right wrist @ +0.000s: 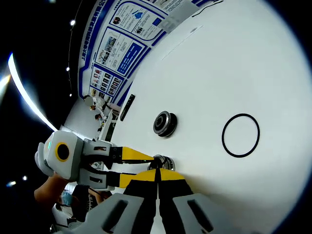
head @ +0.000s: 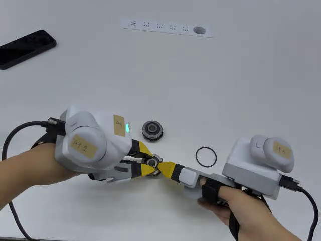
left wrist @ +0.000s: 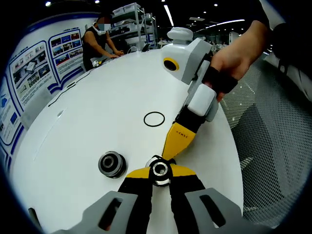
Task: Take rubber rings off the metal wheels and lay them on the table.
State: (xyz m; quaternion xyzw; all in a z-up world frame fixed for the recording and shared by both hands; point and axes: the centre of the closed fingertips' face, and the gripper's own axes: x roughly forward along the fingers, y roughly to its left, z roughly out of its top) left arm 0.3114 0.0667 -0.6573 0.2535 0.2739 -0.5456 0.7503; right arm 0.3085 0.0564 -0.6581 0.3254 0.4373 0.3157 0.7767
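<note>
A metal wheel (head: 153, 162) is clamped between the yellow jaws of the left gripper (left wrist: 160, 171), over the white table (head: 241, 85). The right gripper (right wrist: 159, 172) is pressed closed, with its tips set against that wheel's rim (whether any rubber is nipped there cannot be made out). In the head view a second wheel (head: 152, 129) is seen lying at 12 o'clock from the held one. A loose rubber ring (head: 206, 156) is laid flat at 3 o'clock.
</note>
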